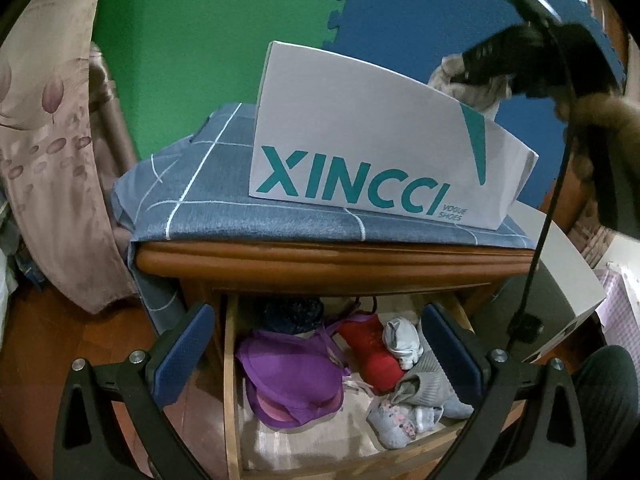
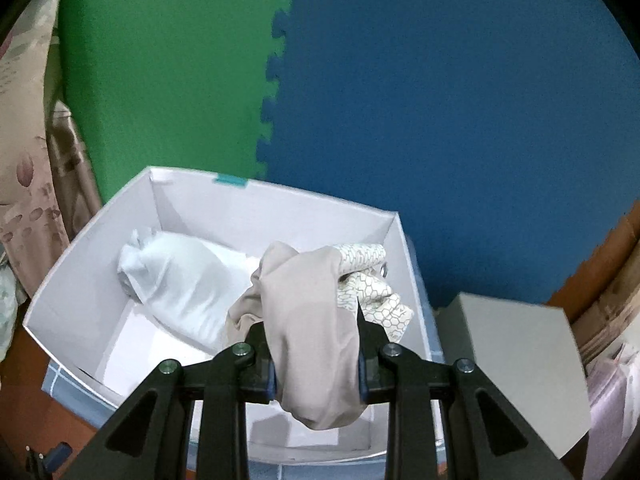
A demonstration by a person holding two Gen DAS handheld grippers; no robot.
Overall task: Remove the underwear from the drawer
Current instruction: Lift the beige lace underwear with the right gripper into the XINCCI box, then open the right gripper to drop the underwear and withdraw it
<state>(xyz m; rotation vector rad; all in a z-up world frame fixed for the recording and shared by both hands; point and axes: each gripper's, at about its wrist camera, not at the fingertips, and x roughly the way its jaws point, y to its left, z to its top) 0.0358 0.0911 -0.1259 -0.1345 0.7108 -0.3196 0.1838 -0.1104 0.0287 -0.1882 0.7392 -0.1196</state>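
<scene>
Green and blue foam mats [image 2: 360, 60] are covering the far wall. Below them, a white shoebox [image 1: 360, 152] is sitting on the nightstand above the open drawer [image 1: 230, 380]. The left gripper [image 1: 316, 356] is hanging wide over the drawer. The right gripper [image 2: 316, 376] is clamping soft, wrinkled beige underwear [image 2: 308, 320] over the shoebox.

We are reading "XINCCI" in large teal letters on the side of the white shoe box [image 1: 360, 120] at the centre of the left wrist view. We are also making out small "VOGUE SHOES" lettering at that word's lower right.
</scene>
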